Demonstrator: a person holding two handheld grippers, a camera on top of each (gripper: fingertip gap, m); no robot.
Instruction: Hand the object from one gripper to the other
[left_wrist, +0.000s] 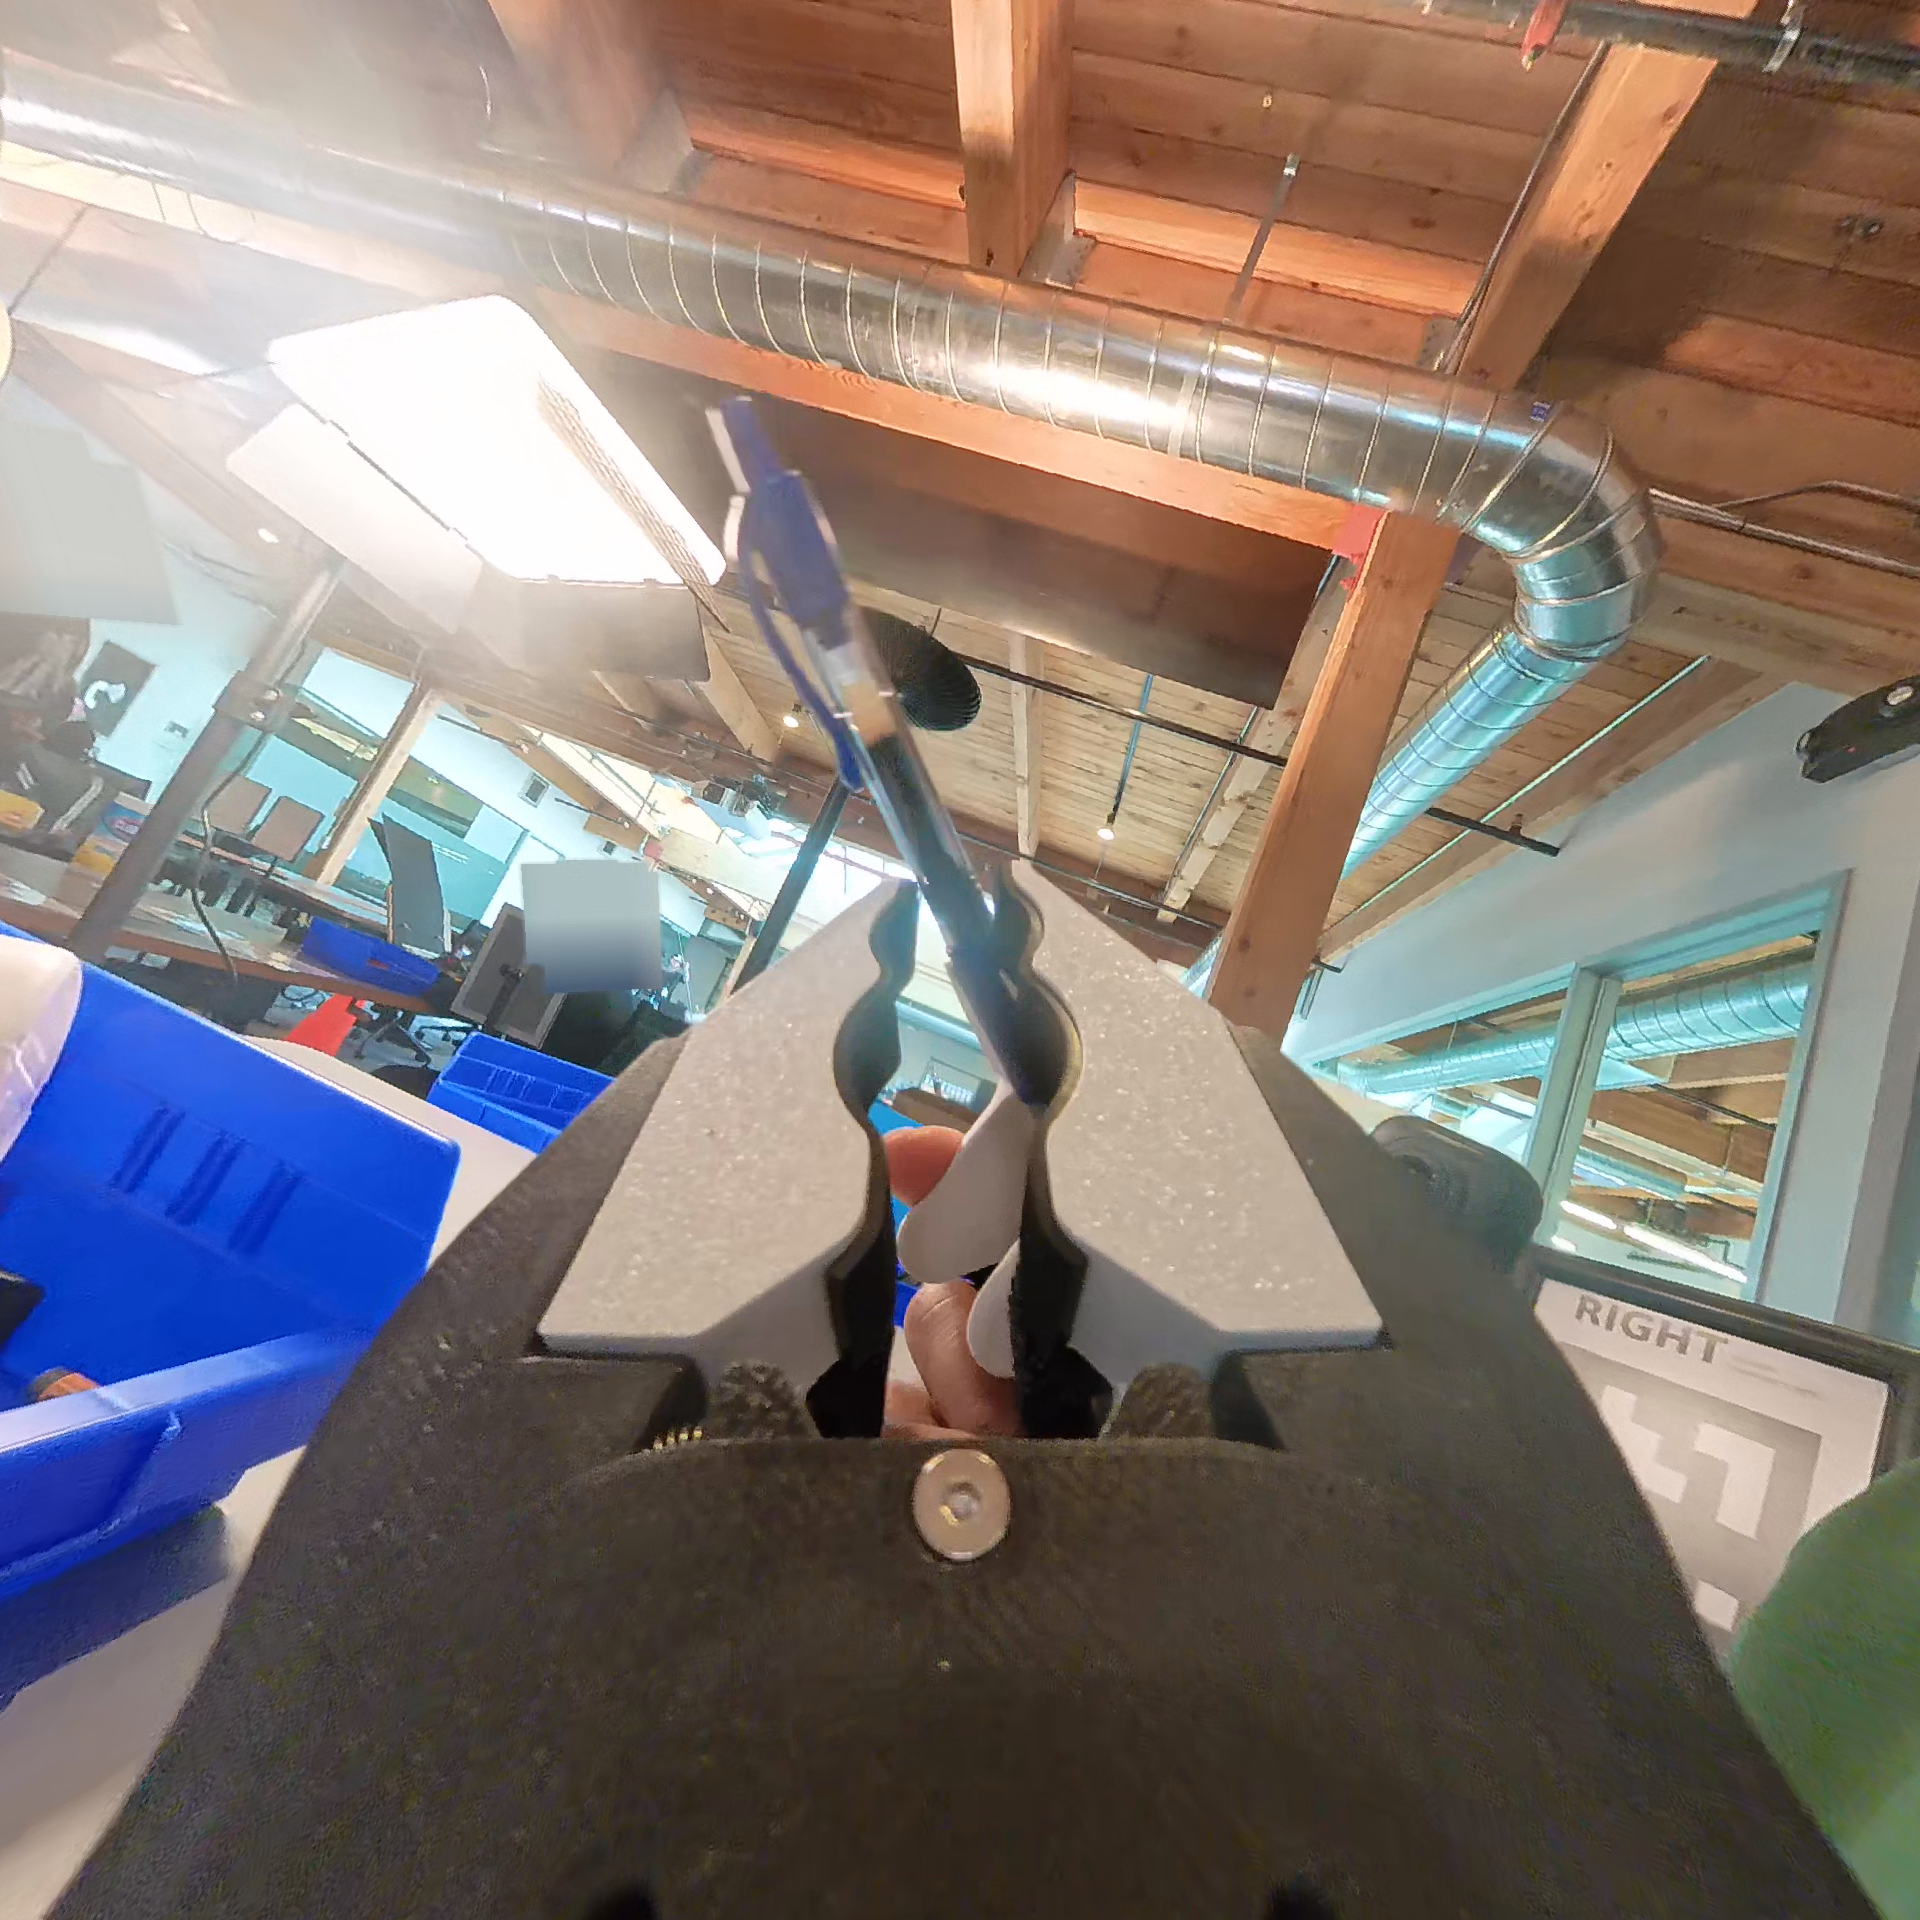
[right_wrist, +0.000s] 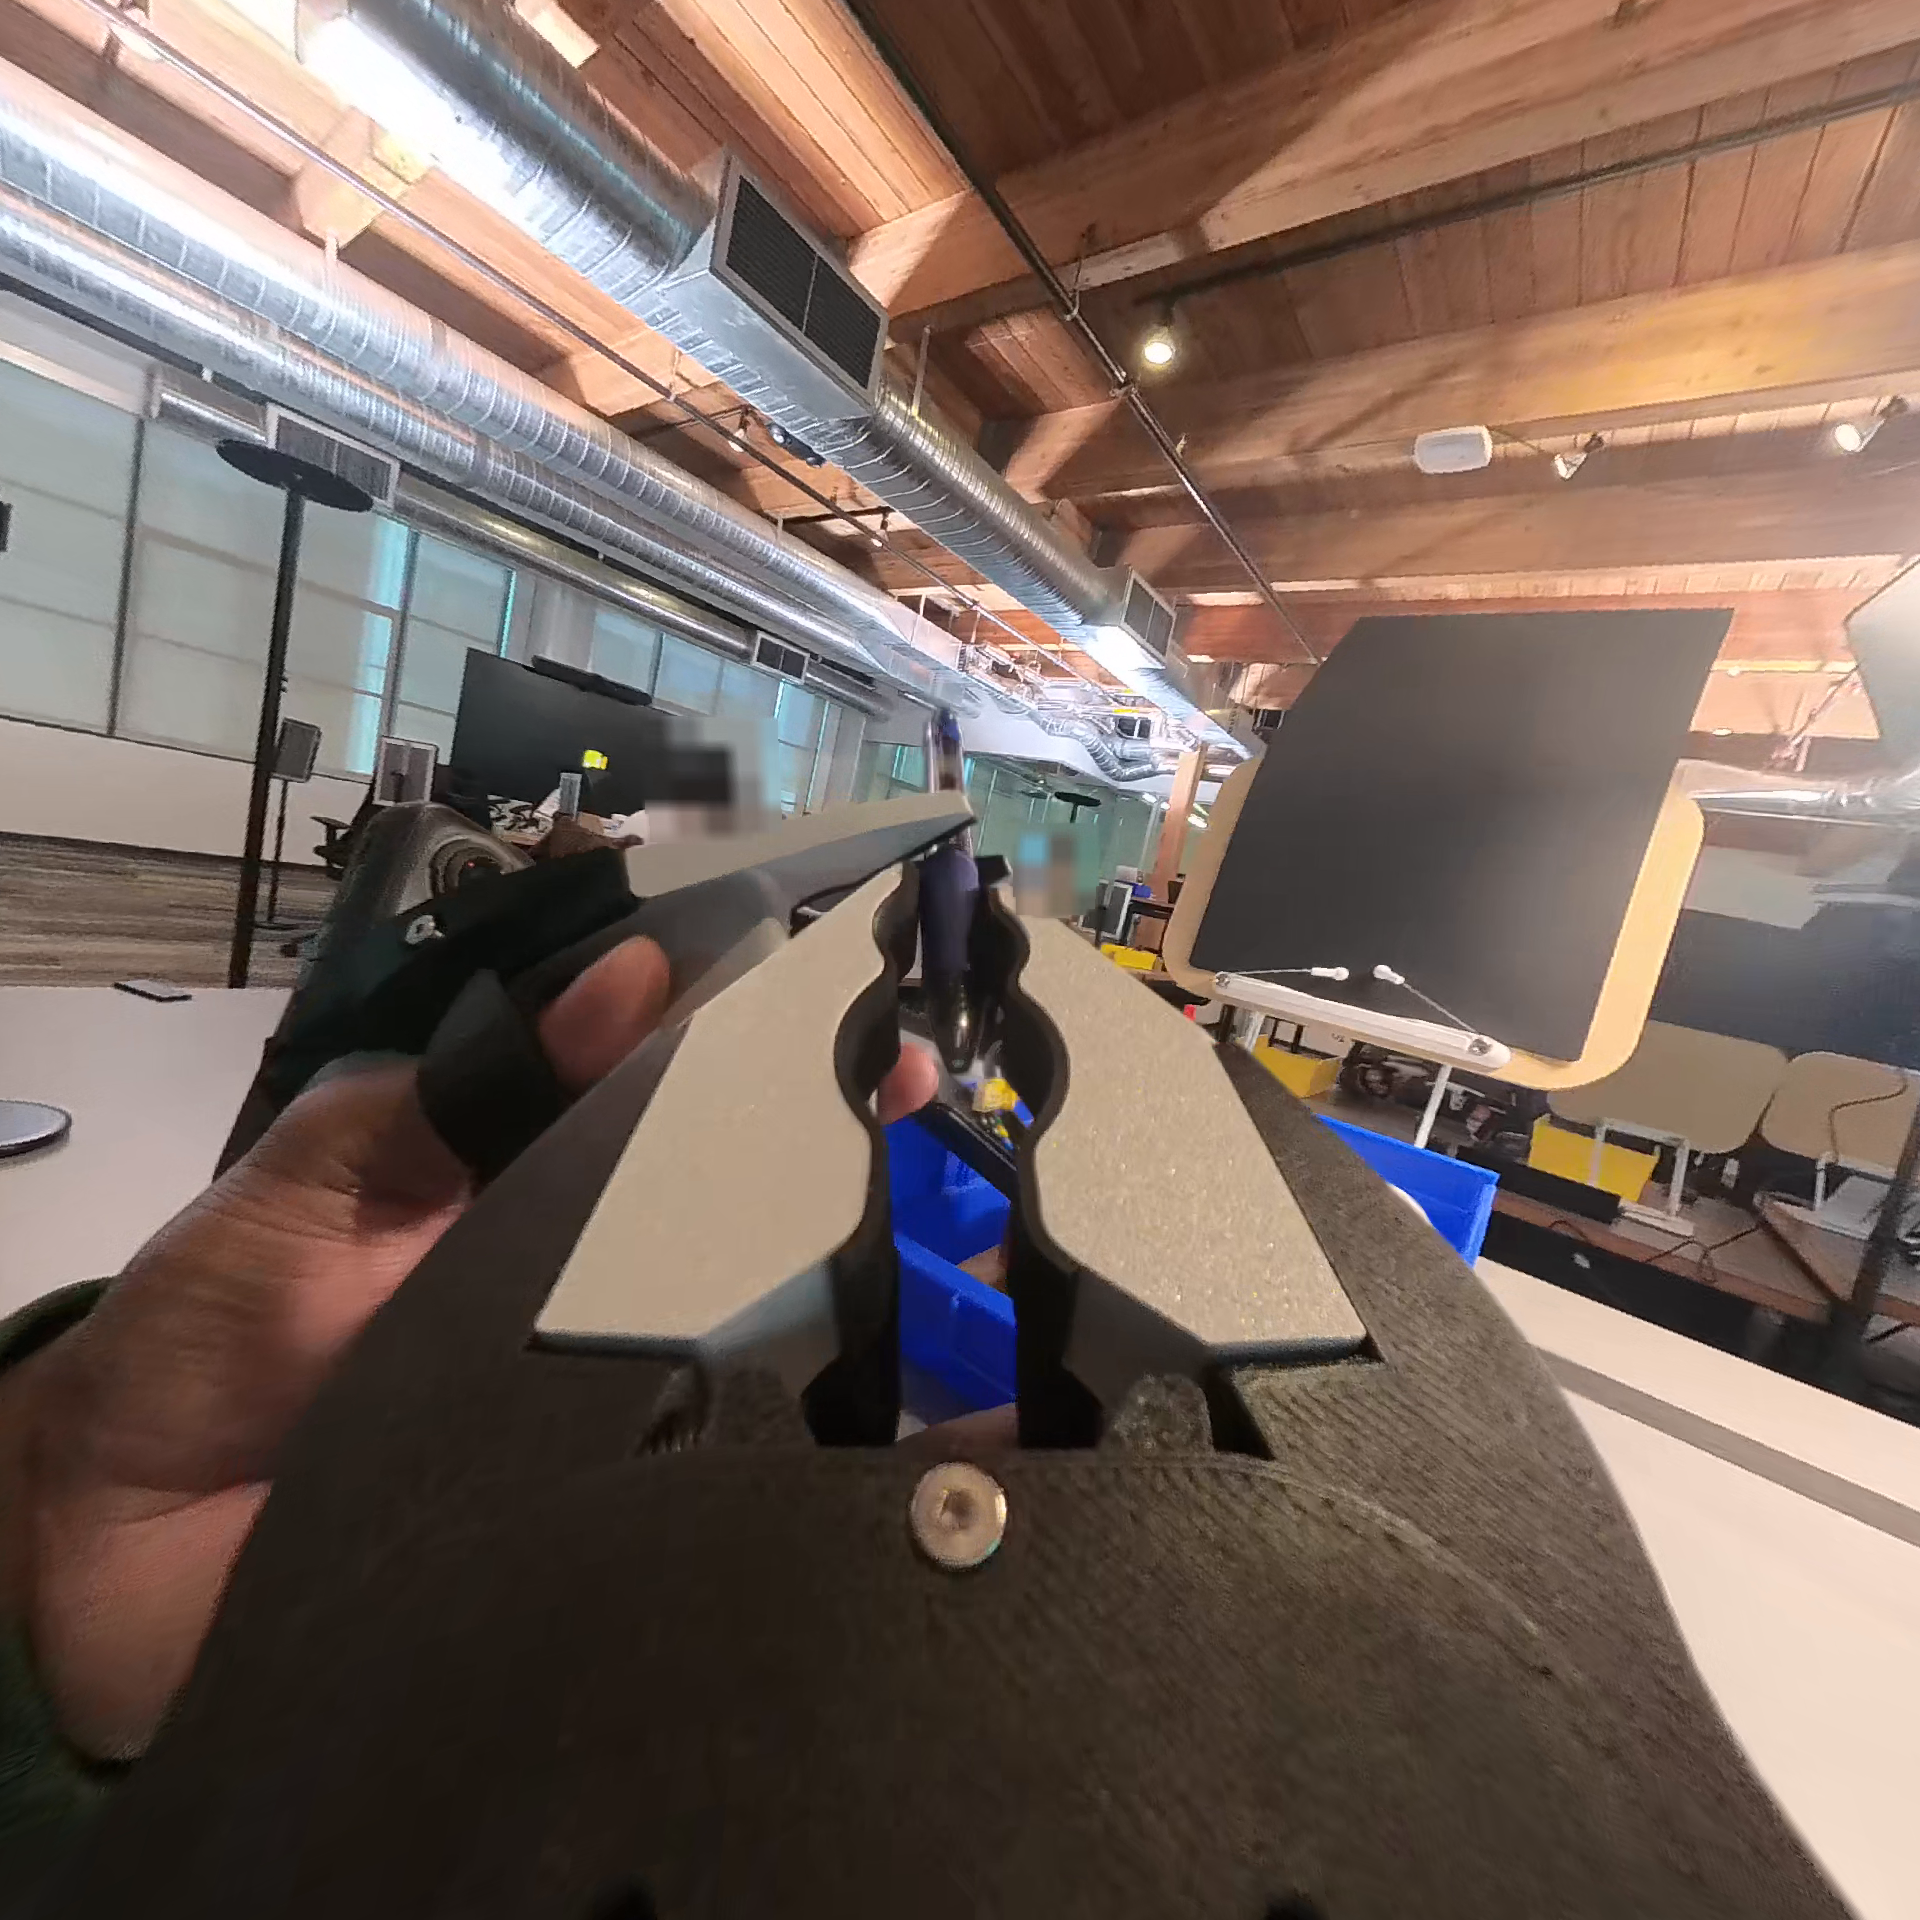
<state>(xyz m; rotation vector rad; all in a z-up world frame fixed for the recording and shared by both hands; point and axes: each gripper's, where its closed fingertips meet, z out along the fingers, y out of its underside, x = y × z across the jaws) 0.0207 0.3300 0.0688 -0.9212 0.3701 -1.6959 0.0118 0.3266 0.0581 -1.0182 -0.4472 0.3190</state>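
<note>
1. The pen (left_wrist: 831, 665) stands up out of the left hand-held gripper (left_wrist: 961, 914); its lower barrel lies against the right-hand pad near the tips, yet a gap shows beside it, so whether that gripper is pinching the pen I cannot tell.
2. In the right wrist view the pen (right_wrist: 951, 914) sits between the tips of the right hand-held gripper (right_wrist: 951, 904), and the left one's grey finger crosses in from the left to meet it there; the right's jaws look narrowed about the barrel, though firm contact I cannot tell.
3. Judged from this, the handover is at its middle: both grippers are at the pen; one must still let go and draw off, and which is giver is not shown.
4. The pen is slim, with a dark barrel and a blue clip end; the fingers are matte grey with wavy, scalloped inner edges, set in rough black printed bodies.
5. A hand (right_wrist: 312, 1195) holds the left gripper; blue bins (left_wrist: 208, 1226) of smooth plastic sit on the pale counter (right_wrist: 1714, 1455) below.
</note>
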